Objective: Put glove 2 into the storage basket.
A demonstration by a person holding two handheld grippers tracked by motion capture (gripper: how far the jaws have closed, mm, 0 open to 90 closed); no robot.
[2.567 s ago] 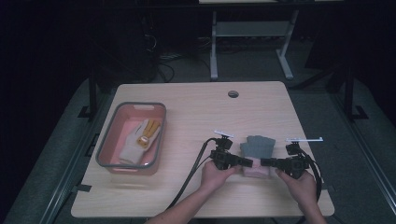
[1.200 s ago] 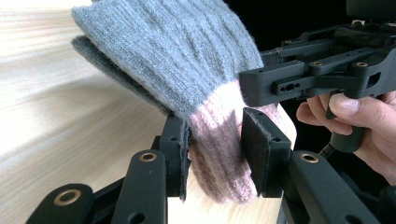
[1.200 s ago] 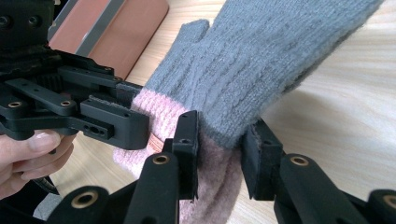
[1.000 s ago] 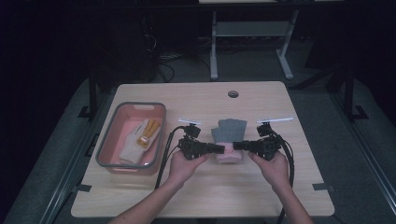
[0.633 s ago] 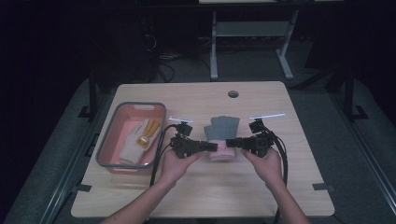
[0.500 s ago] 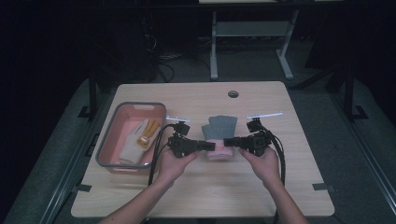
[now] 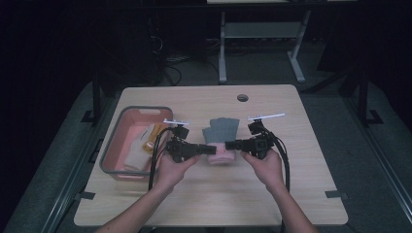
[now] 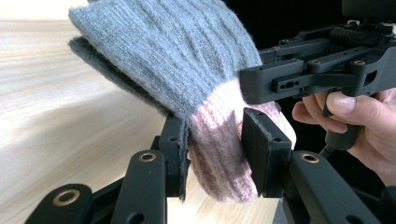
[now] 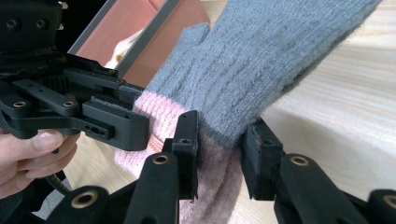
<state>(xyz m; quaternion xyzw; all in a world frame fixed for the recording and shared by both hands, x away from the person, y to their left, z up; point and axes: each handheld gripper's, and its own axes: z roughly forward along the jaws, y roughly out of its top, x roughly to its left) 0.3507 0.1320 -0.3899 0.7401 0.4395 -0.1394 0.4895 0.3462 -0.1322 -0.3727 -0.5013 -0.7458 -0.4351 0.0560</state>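
Both hands [image 7: 177, 167] level, fingers inward on glove [image 7: 222, 141]

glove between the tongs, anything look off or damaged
Nothing stands out. The grey glove with its pink cuff looks intact, pinched at the cuff by the left tongs and the right tongs above the table.

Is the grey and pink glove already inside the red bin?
No, the glove hangs between both grippers over the table, beside the bin.
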